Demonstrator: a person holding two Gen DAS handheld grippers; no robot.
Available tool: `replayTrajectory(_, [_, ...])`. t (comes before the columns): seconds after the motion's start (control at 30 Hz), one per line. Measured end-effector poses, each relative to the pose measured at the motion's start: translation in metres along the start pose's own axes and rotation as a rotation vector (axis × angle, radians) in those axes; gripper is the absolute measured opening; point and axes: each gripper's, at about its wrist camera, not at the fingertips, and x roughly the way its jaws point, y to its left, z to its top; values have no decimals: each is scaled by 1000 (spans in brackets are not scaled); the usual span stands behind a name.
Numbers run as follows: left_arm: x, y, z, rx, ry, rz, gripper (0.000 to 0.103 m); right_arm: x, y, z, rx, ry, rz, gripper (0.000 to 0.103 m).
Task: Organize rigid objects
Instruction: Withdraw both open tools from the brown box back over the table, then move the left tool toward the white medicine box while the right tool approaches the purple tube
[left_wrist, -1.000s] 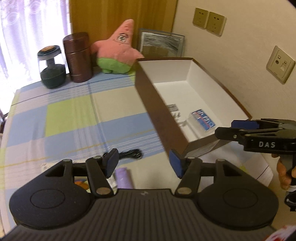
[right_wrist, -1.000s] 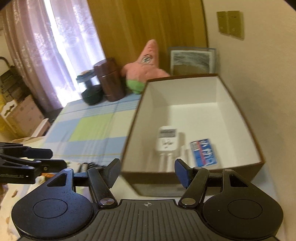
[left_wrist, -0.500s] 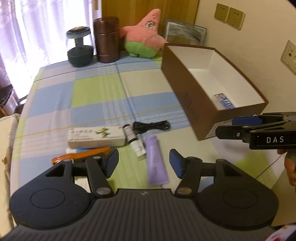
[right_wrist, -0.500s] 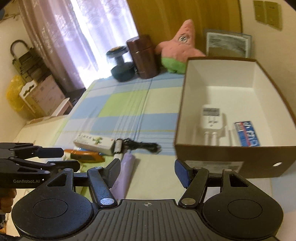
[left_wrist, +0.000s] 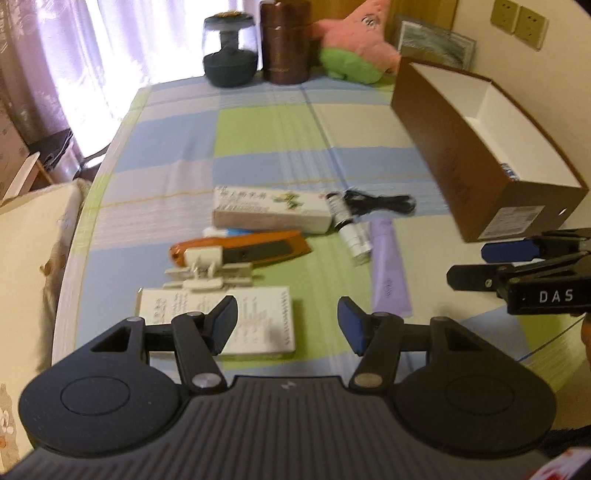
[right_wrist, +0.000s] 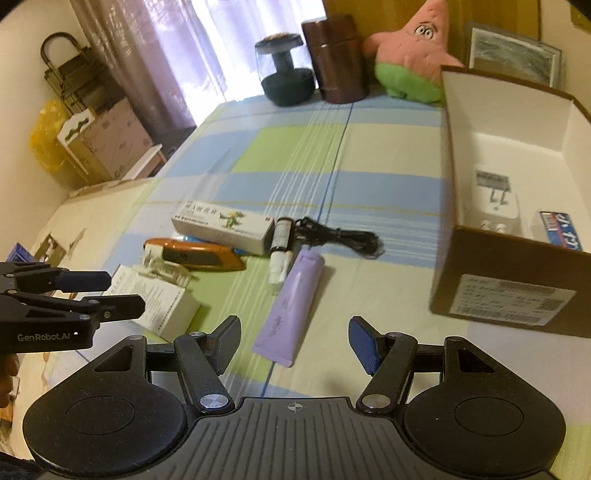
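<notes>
My left gripper (left_wrist: 288, 325) is open and empty above a white printed box (left_wrist: 221, 321). My right gripper (right_wrist: 293, 345) is open and empty just behind a purple tube (right_wrist: 291, 308). On the checked cloth lie a long white carton (left_wrist: 271, 212), an orange utility knife (left_wrist: 240, 251), a white clip (left_wrist: 207, 273), a small bottle (left_wrist: 349, 225) and a black cable (left_wrist: 380, 203). The brown box (right_wrist: 517, 280) at the right holds a white plug adapter (right_wrist: 495, 199) and a blue pack (right_wrist: 561, 229).
A dark glass jar (left_wrist: 231, 48), a brown canister (left_wrist: 284, 40), a pink star plush (left_wrist: 354, 48) and a framed picture (left_wrist: 436, 46) stand along the far edge. Wall sockets (left_wrist: 519, 22) are at the right. Cartons (right_wrist: 107, 144) stand on the floor left.
Both grippers have drawn back from the brown box and swung left, bringing the loose items on the cloth into view. Both stay open and empty.
</notes>
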Motion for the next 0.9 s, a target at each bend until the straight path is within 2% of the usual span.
replayTrajectory(0.2, [15, 0, -12, 11, 30, 36, 56, 14, 4, -1, -2, 31, 8, 62])
replayTrajectory(0.4, [36, -25, -23, 172, 4, 150, 56, 28, 6, -3, -17, 60, -2, 62])
replayTrajectory(0.53, [48, -32, -27, 222, -1, 186, 56, 34, 4, -5, -21, 77, -7, 62])
replayTrajectory(0.63, [50, -24, -32, 196, 10, 196, 56, 37, 1, -6, -19, 87, -10, 62])
replayTrajectory(0.77, [45, -3, -39, 112, 31, 201, 58, 45, 0, -6, -24, 101, -15, 62])
replayTrajectory(0.9, [37, 19, -51, 36, 53, 241, 58, 54, 1, -6, -36, 114, -15, 62])
